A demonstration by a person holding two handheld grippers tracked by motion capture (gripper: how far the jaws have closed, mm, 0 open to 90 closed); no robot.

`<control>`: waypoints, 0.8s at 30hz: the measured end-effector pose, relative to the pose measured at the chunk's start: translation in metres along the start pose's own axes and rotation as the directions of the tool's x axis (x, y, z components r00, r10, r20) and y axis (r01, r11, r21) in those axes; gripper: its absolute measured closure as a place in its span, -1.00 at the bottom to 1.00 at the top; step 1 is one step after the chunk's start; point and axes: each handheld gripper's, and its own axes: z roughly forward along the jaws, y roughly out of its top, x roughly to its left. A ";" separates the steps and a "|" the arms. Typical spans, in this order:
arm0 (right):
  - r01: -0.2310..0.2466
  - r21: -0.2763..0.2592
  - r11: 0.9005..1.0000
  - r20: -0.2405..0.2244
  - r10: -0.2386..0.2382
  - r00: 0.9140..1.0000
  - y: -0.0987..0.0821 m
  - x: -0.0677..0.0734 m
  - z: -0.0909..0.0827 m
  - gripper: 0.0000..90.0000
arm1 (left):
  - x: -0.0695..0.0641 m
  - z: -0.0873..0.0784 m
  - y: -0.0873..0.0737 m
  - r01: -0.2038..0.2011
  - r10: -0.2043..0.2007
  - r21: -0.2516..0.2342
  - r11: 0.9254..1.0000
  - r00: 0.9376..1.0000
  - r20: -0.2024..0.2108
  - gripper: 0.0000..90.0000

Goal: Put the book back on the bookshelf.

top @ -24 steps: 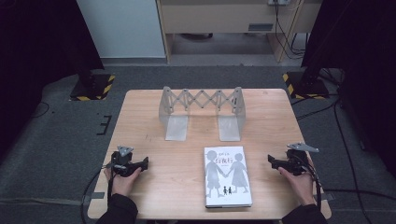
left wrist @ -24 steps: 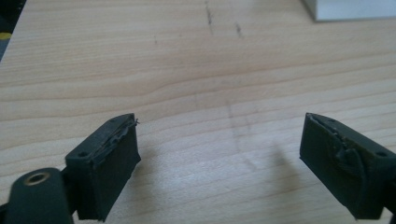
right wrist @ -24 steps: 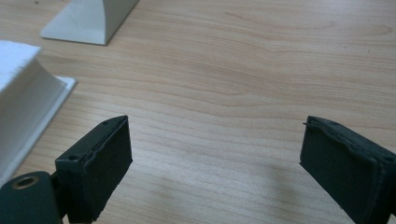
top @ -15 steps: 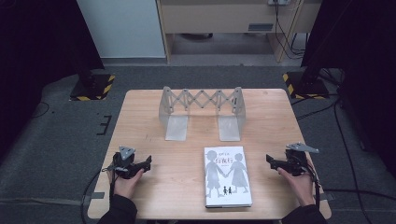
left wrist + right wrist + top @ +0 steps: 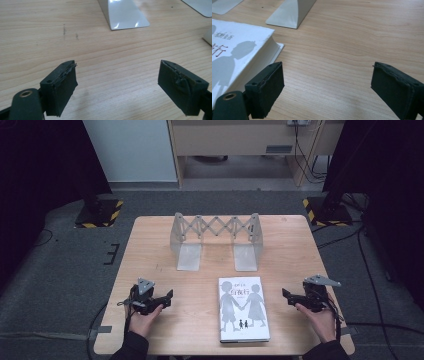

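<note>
We see the left claw [image 5: 167, 296] low over the table [image 5: 290, 245], its jaws standing wide with nothing between them. Since the earlier frames it has slid a little toward the book [image 5: 243, 309], which lies flat on the table off to its right, well apart from its tips. Ahead of it and somewhat to the right stands the rack [image 5: 216, 240], one of whose white feet shows beyond the jaws in the left gripper view.

The right claw [image 5: 286, 295] points at the book from the other side, jaws wide and empty; it too has crept slightly closer since the earlier frames. In the right gripper view the book [image 5: 234, 55] lies just beside its left jaw, not touching, and a foot of the rack [image 5: 292, 12] stands farther ahead. The book and rack sit where they were.
</note>
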 end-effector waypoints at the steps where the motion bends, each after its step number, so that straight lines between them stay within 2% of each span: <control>1: -0.001 -0.005 1.000 -0.005 0.001 1.000 0.000 0.002 0.000 -0.75 | -0.002 0.000 0.000 0.006 -0.006 -0.005 1.000 1.000 0.008 -0.67; 5: 0.003 -0.014 1.000 -0.023 -0.003 1.000 0.001 0.009 -0.001 -0.75 | -0.007 -0.003 0.000 0.016 -0.015 -0.018 1.000 0.999 0.034 -0.67; 9: 0.015 -0.016 1.000 -0.034 -0.016 0.999 0.002 0.016 0.000 -0.75 | -0.011 -0.003 0.001 0.009 -0.007 -0.035 0.999 0.999 0.047 -0.67; 12: 0.021 -0.011 1.000 -0.047 -0.022 0.999 0.002 0.021 0.000 -0.75 | -0.015 -0.002 0.001 -0.002 0.004 -0.032 0.999 0.999 0.053 -0.67; 16: 0.013 -0.020 1.000 -0.063 -0.015 0.998 0.003 0.027 0.001 -0.75 | -0.018 -0.003 0.000 0.005 -0.003 -0.027 1.000 0.997 0.076 -0.67; 20: 0.010 -0.028 1.000 -0.078 -0.012 0.997 0.003 0.032 0.002 -0.75 | -0.025 -0.003 0.002 -0.012 0.015 -0.035 0.999 0.996 0.089 -0.67; 24: 0.038 -0.020 0.999 -0.091 -0.039 0.995 0.002 0.040 0.004 -0.74 | -0.034 -0.003 0.003 -0.032 0.036 -0.040 0.999 0.994 0.099 -0.64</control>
